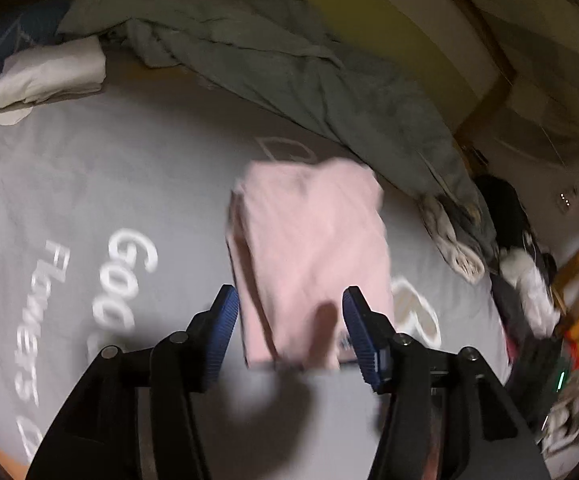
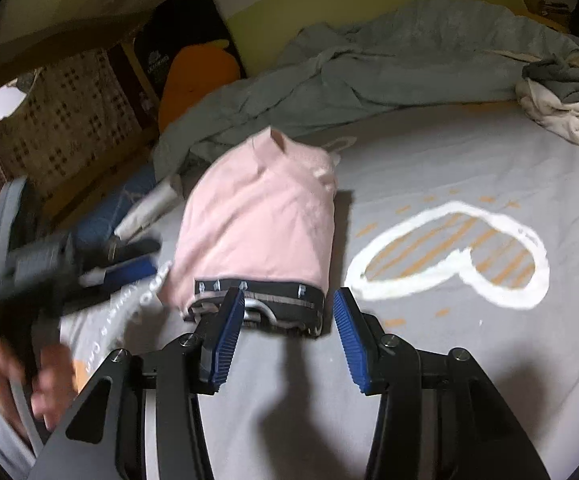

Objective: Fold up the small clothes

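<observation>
The pink garment (image 2: 261, 216) lies folded into a compact block on the grey bed sheet (image 2: 429, 360), its dark printed waistband edge turned toward the right wrist camera. Both tools stand apart with nothing between the pads: the right tool (image 2: 287, 322) hangs just short of the waistband edge, and the left tool (image 1: 289, 328) hovers over the near end of the garment (image 1: 309, 256). In the right wrist view the left tool (image 2: 101, 268) shows blurred at nine o'clock of the garment, a hand (image 2: 37, 376) on its grip.

The fold looks done, so the step in hand is probably the release and retreat. Done well, both tools draw straight back and slightly up, pads clear of the cloth, so no layer snags and reopens; a light press on the top would flatten the bulge toward twelve o'clock.

Count: one pink garment, two tools, one printed heart (image 2: 453, 256) at three o'clock of the garment, one rumpled grey-green quilt (image 2: 389, 64) at twelve, one pale cloth pile (image 1: 45, 76) at ten o'clock in the left wrist view.
</observation>
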A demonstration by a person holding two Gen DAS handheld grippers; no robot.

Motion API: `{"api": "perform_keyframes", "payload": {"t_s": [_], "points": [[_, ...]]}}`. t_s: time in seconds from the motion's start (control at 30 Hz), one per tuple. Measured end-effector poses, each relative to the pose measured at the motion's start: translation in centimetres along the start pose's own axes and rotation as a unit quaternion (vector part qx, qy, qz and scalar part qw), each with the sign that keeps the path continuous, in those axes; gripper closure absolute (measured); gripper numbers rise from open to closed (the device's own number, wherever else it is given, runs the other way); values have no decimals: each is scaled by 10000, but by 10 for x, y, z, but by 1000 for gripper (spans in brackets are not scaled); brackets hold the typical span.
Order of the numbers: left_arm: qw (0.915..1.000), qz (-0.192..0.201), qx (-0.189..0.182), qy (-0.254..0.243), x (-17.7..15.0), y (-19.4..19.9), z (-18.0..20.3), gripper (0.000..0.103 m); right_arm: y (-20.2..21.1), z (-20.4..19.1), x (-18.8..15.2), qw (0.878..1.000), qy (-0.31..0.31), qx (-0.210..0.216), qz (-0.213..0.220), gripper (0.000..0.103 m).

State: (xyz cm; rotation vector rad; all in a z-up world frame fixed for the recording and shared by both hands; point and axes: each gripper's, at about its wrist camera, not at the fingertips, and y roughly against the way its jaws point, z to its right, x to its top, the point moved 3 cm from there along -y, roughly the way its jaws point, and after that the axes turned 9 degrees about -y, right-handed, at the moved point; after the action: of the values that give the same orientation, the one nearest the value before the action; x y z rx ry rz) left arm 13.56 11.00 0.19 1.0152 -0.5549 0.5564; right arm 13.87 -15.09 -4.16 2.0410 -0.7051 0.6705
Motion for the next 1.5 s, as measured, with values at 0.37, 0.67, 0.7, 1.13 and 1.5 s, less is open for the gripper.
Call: {"api": "perform_keyframes", "payload": {"t_s": [0.37,0.67,0.7,1.13,1.5], "points": [[9898,-14,-893,1112,59,-56,-51,98,-20,8,-9,9992,-300,180,-217,82],[9975,83,-216,667,64,-73,-53,101,-17,1,-15,10000,-73,-13,21,94],[9983,34,-78,577,63,-77,-53,101,-17,0,-16,10000,-9,-61,32,94],[9926,566,-1065,105,34,11,-29,56,16,-5,-1,9982,69,103,595,48],[9994,-162,-199,-221,-38,-10,-9,60,-21,23,6,9984,-557,-113,-67,48]]}}
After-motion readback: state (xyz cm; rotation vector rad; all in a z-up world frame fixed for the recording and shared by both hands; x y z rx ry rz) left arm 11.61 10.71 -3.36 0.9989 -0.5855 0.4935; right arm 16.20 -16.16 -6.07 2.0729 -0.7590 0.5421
